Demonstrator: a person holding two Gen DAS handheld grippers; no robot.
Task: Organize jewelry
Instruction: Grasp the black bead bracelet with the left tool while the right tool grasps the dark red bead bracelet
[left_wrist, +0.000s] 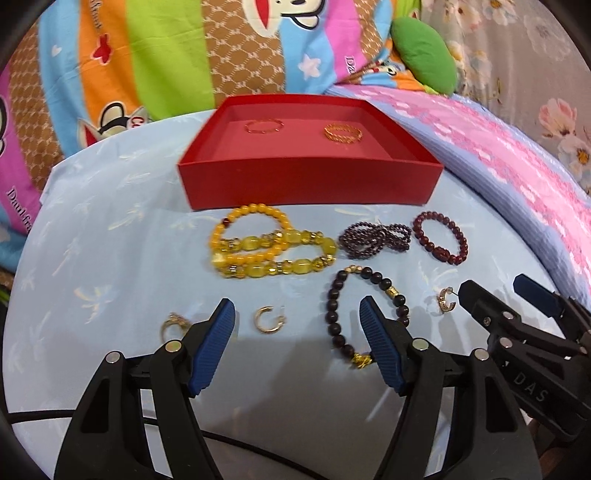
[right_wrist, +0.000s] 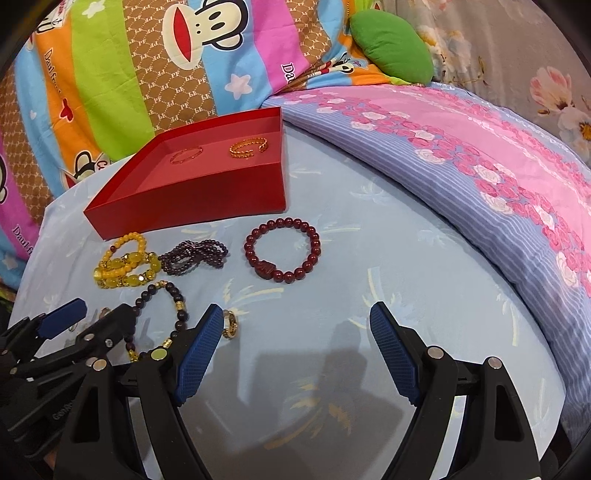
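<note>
Bracelets lie loose on the blue sheet (right_wrist: 424, 258) before the red box (left_wrist: 308, 181); both my left gripper (left_wrist: 297, 325) and right gripper (right_wrist: 295, 332) hover with fingers spread, empty.

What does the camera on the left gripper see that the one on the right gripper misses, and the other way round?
Only the left wrist view shows the gold hoop earring between its open fingers and a small gold piece partly hidden behind one finger.

Only the right wrist view shows the long stretch of pink rose-print quilt running down the right side, and bare blue sheet between its own fingers.

Both show the red box holding two gold bangles, the yellow bead bracelets, the purple bead strand, the dark red bracelet, the black bead bracelet and another gold earring.
</note>
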